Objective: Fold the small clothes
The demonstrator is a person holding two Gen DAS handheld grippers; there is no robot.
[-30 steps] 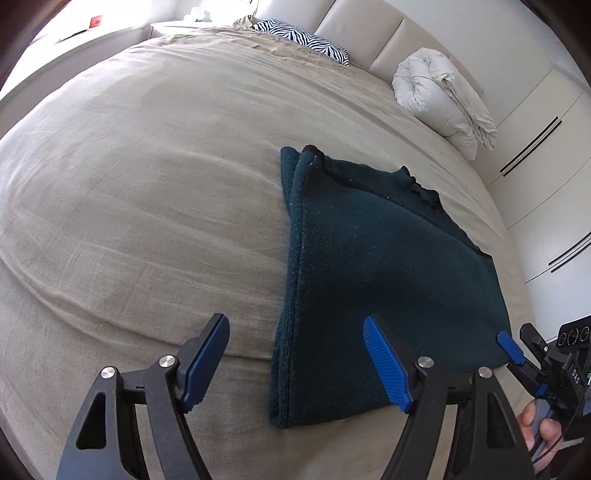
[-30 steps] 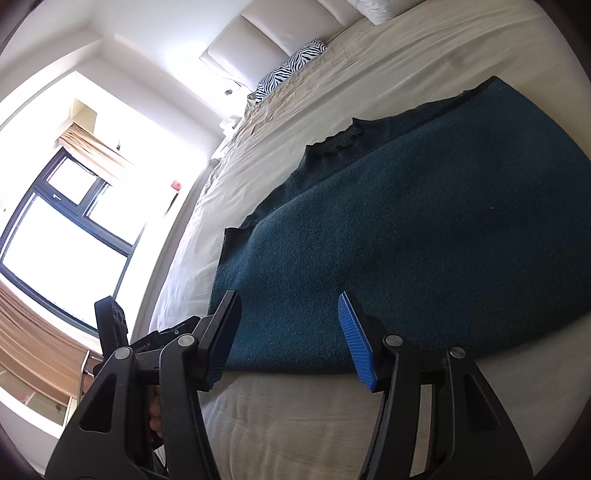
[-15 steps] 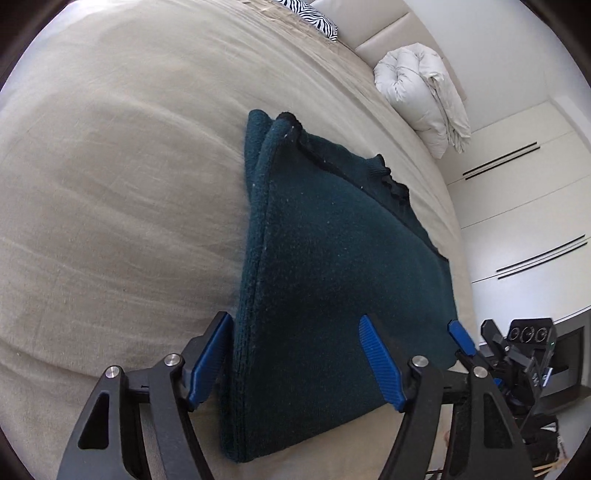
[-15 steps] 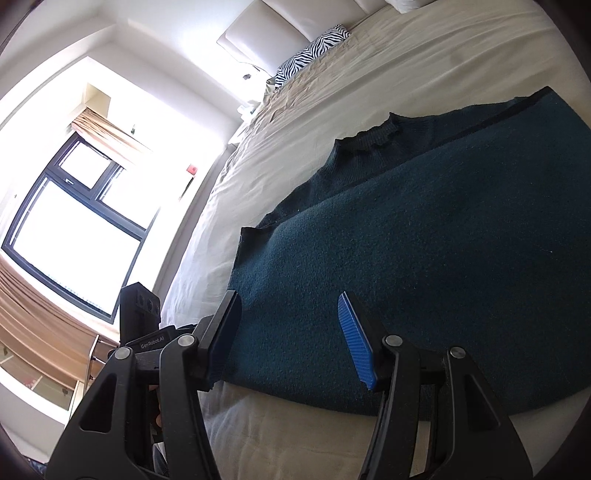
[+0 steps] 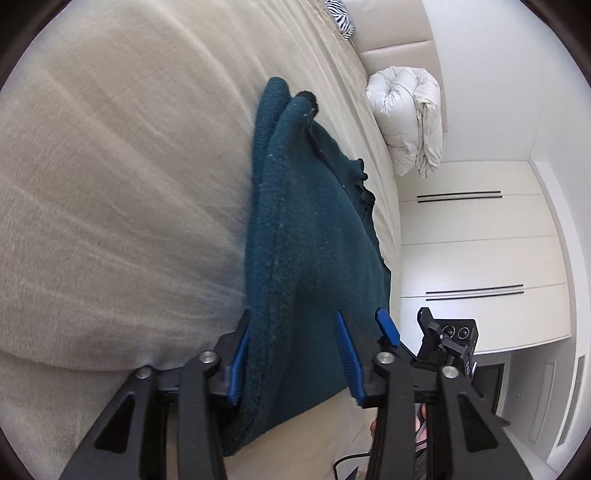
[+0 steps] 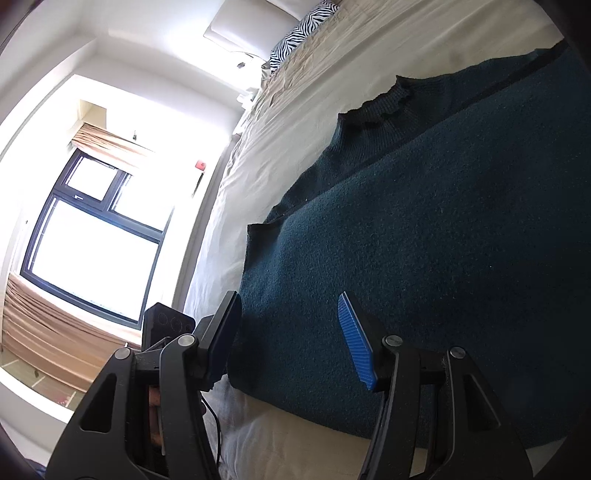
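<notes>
A dark teal knitted sweater (image 5: 314,258) lies folded on the beige bed (image 5: 110,184). My left gripper (image 5: 291,358) is open and straddles the near left corner of the sweater, its blue pads (image 5: 236,365) on either side of the folded edge. My right gripper (image 6: 291,339) is open and straddles the near edge of the same sweater (image 6: 424,258), with the cloth between its blue pads (image 6: 356,343). The right gripper also shows in the left wrist view (image 5: 436,332), at the sweater's far corner.
A rolled white duvet (image 5: 410,114) lies at the head of the bed by the padded headboard. A zebra-print pillow (image 6: 299,33) lies near it. White wardrobe doors (image 5: 480,258) stand to the right of the bed. A large window (image 6: 92,240) is to the left.
Both grippers have moved forward and down onto the sweater's near edge. The left one went from beside the sweater to straddling its corner. Both stayed open.
</notes>
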